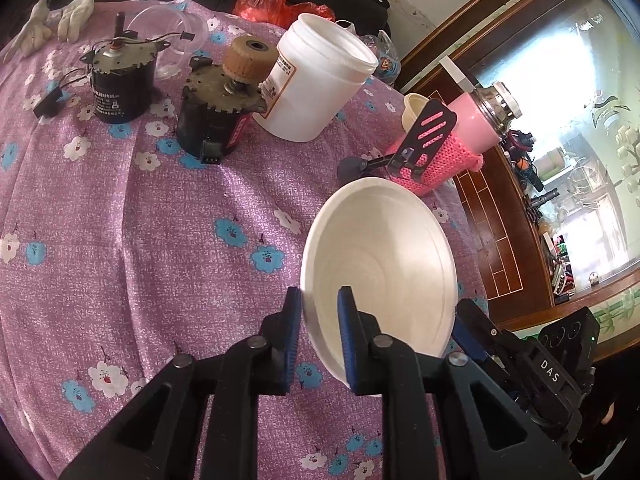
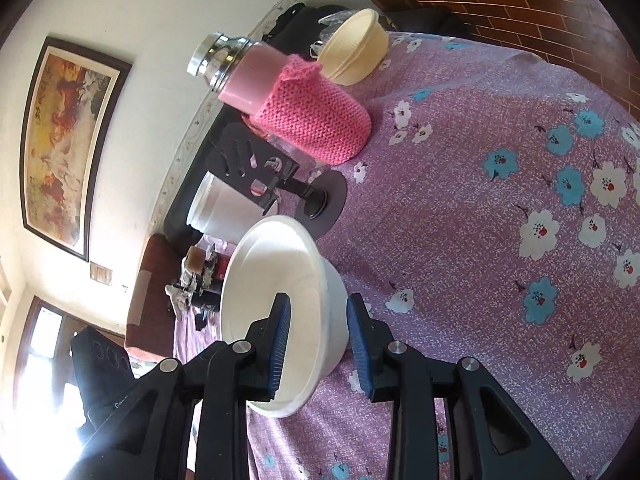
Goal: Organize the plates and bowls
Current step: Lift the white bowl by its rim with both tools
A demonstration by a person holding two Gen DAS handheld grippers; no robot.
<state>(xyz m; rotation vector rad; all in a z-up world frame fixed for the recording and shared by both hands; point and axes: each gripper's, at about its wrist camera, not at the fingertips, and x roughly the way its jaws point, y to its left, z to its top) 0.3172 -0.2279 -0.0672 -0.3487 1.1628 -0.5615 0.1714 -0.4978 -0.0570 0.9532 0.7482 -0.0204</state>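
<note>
We note both the left gripper (image 1: 318, 340) and right gripper (image 2: 320, 344) clamped on opposite rims of the white bowl (image 1: 384, 264) above the tablecloth (image 1: 160, 240), the cream bowl (image 2: 356, 52) apart, stacking not yet done.

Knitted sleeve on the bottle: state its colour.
Pink knitted sleeve; clearest in the right wrist view.

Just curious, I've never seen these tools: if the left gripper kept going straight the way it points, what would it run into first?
The left gripper straddles the rim of the white bowl, so it would push deeper onto it; beyond, probably the flowered cloth.
</note>
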